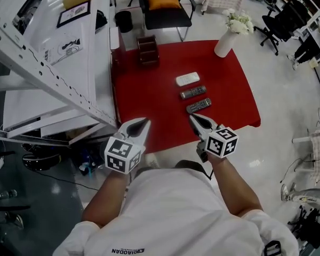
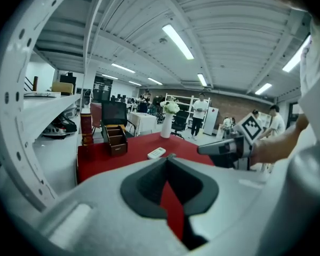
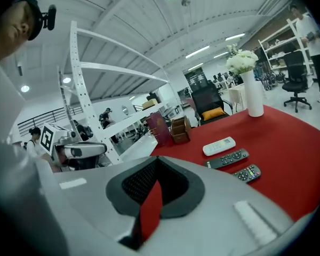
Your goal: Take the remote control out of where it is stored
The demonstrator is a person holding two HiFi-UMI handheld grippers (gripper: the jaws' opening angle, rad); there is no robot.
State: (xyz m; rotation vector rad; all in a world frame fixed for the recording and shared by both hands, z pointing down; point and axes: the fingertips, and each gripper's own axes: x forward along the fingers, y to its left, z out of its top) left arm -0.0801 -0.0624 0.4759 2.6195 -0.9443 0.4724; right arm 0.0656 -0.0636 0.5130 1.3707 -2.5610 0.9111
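Three remote controls [image 1: 193,92] lie before the wooden organizer [image 1: 148,50], so I hold left gripper [image 1: 144,122] and right gripper [image 1: 193,119] pressed together, empty, farther from it, the task apparently done.

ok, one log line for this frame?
left gripper: shut, empty | right gripper: shut, empty | white remote and two dark remotes: lying on red table, none held | wooden box: far corner, untouched
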